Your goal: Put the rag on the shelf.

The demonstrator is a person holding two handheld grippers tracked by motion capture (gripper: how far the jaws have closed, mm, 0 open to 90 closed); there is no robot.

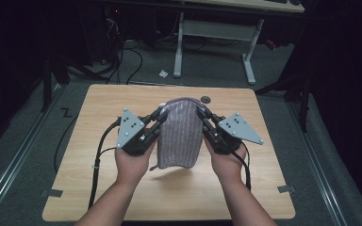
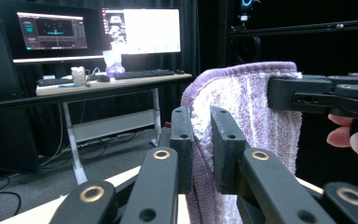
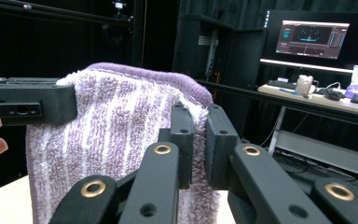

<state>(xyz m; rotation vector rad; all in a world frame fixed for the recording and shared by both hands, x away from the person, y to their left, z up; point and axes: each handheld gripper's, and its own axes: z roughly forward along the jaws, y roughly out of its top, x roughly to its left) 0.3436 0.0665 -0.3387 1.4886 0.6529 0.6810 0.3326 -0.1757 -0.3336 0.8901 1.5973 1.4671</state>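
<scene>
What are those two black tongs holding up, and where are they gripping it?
A purple striped towel, lifted off the table. The left tongs and right tongs each pinch one side edge near its top.

The light wooden desk carries a small dark round disc near its far edge at about 12 o'clock, and strips of grey tape mark its near corners at 7 and 5 o'clock. On the grey floor beyond, at 11 o'clock, lies a scrap of white paper beside the white legs of a second desk — black cables trail there too. That farther desk holds two lit monitors, a keyboard and a small white object.
</scene>
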